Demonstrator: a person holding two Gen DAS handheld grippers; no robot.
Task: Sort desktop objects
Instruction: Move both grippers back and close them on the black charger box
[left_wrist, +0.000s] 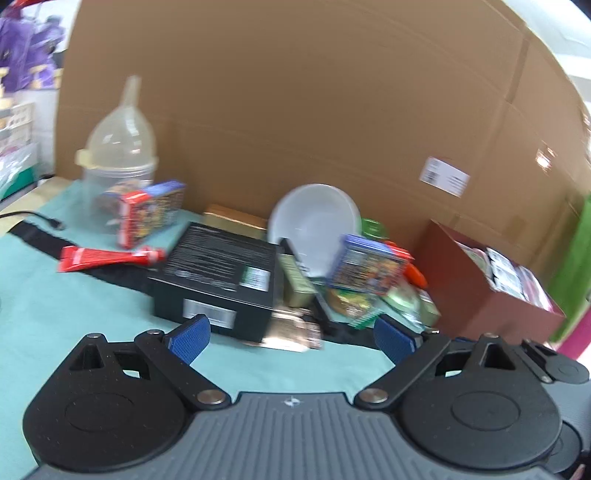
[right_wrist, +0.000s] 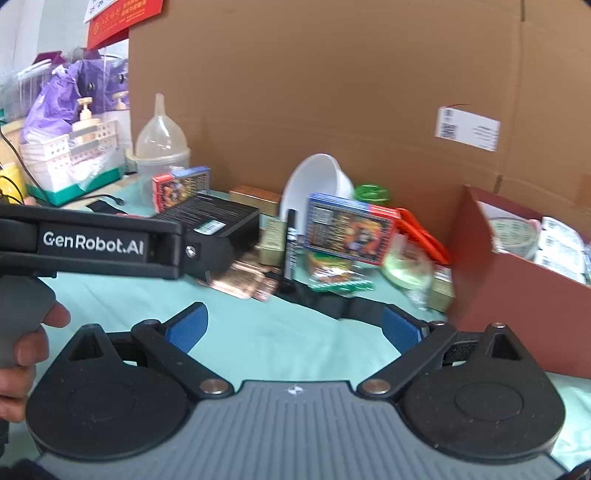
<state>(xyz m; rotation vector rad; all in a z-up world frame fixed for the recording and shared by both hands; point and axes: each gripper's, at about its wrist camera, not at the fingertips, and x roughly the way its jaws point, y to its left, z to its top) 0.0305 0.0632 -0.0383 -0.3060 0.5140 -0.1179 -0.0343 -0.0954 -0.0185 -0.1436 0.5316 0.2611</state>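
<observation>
Packets (right_wrist: 554, 236) fill the maroon box (right_wrist: 517, 295); white bowl (right_wrist: 317, 181) tilted, empty.

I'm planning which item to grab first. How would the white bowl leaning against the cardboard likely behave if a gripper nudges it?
The white bowl stands on its rim, tilted against the cardboard wall, so a nudge would probably tip it flat or set it rolling. Its smooth, glossy surface looks slippery for the pads. It seems rigid; whether it is fragile cannot be told.

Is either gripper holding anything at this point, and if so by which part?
Nothing is held. The left gripper and right gripper are both open, with only the teal cloth between their fingers.
</observation>
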